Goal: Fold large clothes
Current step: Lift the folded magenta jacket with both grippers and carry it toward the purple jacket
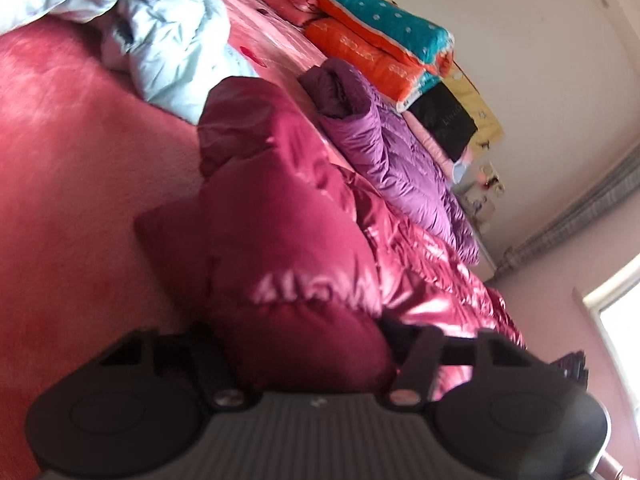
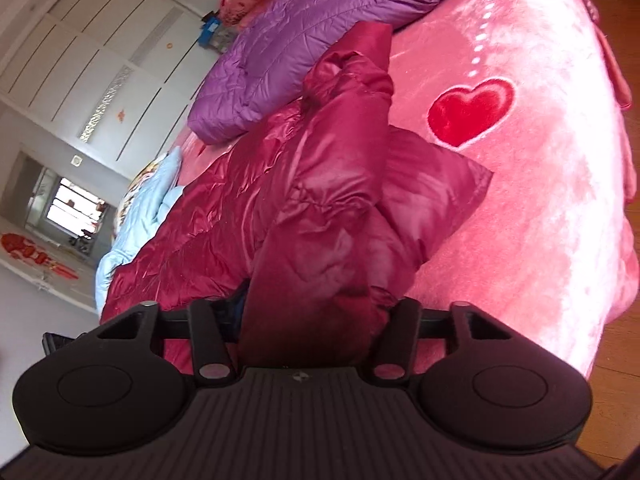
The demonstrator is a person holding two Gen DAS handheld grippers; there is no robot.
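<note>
So both claws have a bite of the same dark red puffer jacket (image 1: 280, 216), which lies spread on the pink plush bedspread (image 1: 72, 184) with its shiny quilted body running off toward the far side. In the left wrist view, going left to right: there's a big bare stretch of bedspread on the left, wide open, then the jacket's bunched-up end rises right in the middle, and the left gripper (image 1: 298, 360) has its 2 fingers pinched on that puffy fold, fabric filling the gap between them. Past it, up top, a pale blue jacket (image 1: 160, 28) sits crumpled, touching the red one's far tip as far as I can tell. Right of the red jacket is a purple quilted jacket (image 1: 392, 148) lying alongside it, then a stack of folded blankets (image 1: 384, 40) in teal and orange against the wall, so that side is crowded. In the right wrist view, left to right: white wardrobe doors (image 2: 100, 52) and a lit doorway (image 2: 72, 208) on the far left, the pale blue jacket poking out at the bed's far edge, then the red jacket's body, with the purple one above it and touching. The right gripper (image 2: 310, 332) is likewise clamped on a thick wad of the red fabric, lifted into a ridge. To the right of that, the bedspread is free, with a red heart (image 2: 468, 114) printed on it, and the bed's edge drops off to wooden floor (image 2: 624, 380) at the far right.
</note>
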